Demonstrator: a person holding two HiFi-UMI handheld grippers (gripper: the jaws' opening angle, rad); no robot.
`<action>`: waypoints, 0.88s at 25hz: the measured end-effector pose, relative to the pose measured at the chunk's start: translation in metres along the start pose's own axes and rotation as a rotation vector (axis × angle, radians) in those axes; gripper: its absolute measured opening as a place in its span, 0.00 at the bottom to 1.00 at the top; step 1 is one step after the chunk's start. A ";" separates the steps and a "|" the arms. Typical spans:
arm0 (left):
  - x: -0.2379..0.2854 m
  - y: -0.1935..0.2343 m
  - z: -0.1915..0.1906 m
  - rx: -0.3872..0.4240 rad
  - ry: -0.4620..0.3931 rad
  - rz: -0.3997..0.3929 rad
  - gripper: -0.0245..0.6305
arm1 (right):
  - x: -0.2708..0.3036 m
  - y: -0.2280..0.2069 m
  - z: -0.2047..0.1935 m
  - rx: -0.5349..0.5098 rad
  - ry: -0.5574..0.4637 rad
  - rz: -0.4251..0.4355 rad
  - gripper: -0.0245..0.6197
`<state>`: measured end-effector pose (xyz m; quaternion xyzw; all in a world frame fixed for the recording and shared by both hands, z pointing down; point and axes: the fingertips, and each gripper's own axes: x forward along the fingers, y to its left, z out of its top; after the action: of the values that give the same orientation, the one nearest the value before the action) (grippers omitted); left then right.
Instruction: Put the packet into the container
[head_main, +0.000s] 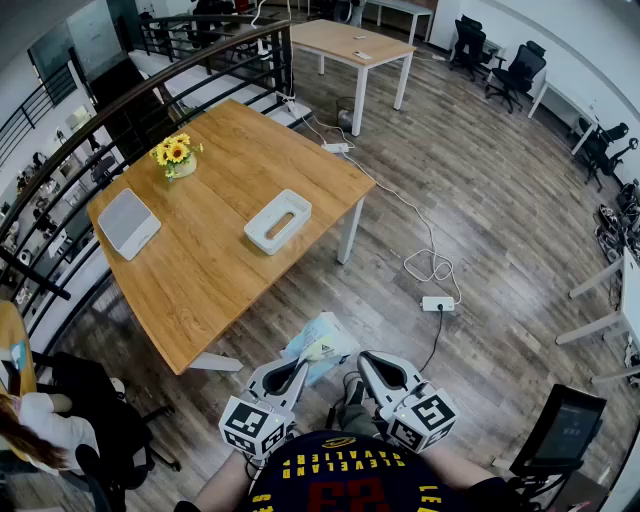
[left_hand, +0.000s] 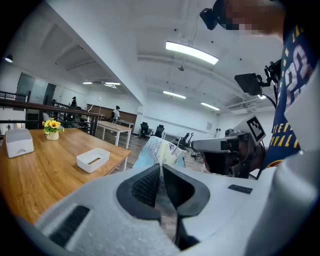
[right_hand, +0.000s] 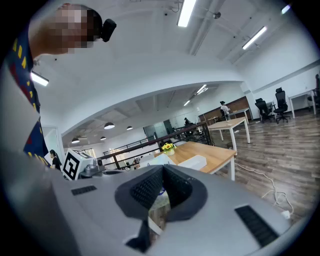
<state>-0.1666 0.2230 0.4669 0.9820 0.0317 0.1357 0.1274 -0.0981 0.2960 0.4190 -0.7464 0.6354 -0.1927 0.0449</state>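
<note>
Pale blue, the packet (head_main: 322, 340) is held in the air over the wooden floor (head_main: 480, 200), just off the near corner of the wooden surface (head_main: 215, 275), and the left claw (left_hand: 161, 167) is closed tight on its near edge. The right claw (right_hand: 161, 171) has its jaws pressed together just beside the packet, and I cannot tell if it pinches the edge. The white container (head_main: 258, 238) lies on the surface, well apart from the packet, with a vase of yellow flowers (head_main: 176, 155) further back.
</note>
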 end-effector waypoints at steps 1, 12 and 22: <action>-0.020 0.001 -0.011 -0.011 0.003 -0.010 0.07 | -0.001 0.019 -0.014 0.011 0.015 -0.010 0.06; -0.181 0.036 -0.105 -0.092 0.047 -0.039 0.07 | -0.003 0.159 -0.127 0.150 0.164 -0.105 0.06; -0.201 0.013 -0.093 -0.009 0.053 -0.090 0.07 | -0.007 0.177 -0.111 0.165 0.095 -0.122 0.06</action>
<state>-0.3846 0.2140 0.5053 0.9750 0.0785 0.1561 0.1370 -0.3018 0.2887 0.4646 -0.7677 0.5720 -0.2818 0.0643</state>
